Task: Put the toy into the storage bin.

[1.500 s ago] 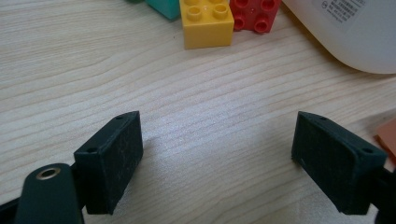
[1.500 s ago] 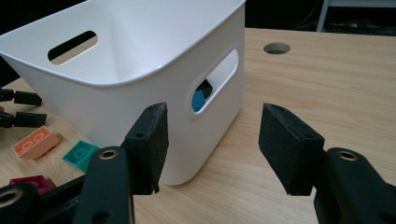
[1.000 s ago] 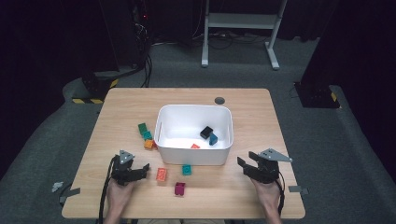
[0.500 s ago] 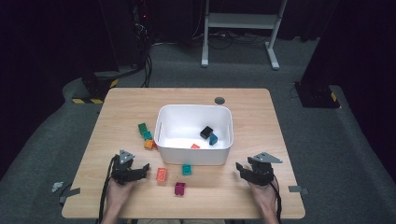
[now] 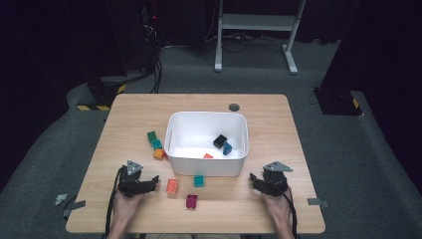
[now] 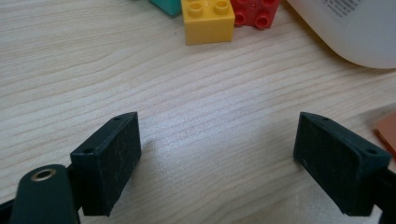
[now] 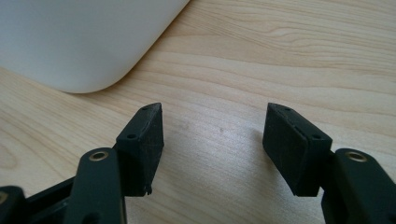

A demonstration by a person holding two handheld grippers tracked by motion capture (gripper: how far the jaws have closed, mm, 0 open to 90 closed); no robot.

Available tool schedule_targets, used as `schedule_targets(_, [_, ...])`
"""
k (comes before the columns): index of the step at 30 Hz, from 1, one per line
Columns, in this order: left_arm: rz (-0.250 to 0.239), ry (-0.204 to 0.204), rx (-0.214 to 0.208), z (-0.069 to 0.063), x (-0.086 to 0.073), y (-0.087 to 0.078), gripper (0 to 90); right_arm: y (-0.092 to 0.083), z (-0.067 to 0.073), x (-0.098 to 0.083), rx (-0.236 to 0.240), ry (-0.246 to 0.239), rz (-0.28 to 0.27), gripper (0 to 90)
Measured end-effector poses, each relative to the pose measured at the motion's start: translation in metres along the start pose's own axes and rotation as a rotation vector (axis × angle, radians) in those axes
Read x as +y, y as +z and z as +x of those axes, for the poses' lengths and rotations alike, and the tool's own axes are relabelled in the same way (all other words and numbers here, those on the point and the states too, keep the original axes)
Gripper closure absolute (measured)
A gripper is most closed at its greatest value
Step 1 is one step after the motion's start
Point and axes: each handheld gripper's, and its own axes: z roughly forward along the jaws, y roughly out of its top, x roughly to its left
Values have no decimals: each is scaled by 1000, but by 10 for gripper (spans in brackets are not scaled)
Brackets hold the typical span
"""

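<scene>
Right claw (image 5: 257, 180) has come down to the surface (image 5: 278, 124) since a second ago, jaws just been opening, nothing between them. Left claw (image 5: 150, 183) unmoved, wide, empty. Looks like a reset between picks: three bricks in the bin (image 5: 239, 164), loose ones remain outside; nearest to left claw is the orange brick (image 5: 172, 186). Left gripper view shows a yellow brick (image 6: 208, 19) touching a red one (image 6: 254, 10) by the bin wall; from the high view, that detail is too small to tell.
</scene>
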Motion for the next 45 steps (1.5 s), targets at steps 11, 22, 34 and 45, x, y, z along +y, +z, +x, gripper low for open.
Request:
schedule_targets(11, [-1, 37, -62, -11, -3, -17, 139, 1, 2, 1, -20, -3, 7, 348])
schedule_targets(22, [-36, 28, -167, -28, -6, -36, 146, 1, 2, 1, -21, -4, 6, 348])
schedule_targets(34, [-20, 88, -204, -61, 5, -24, 148, 1, 2, 1, -21, -5, 7, 348])
schedule_targets(45, [8, 108, -172, -75, 10, -8, 214, 1, 2, 1, -22, -4, 7, 348])
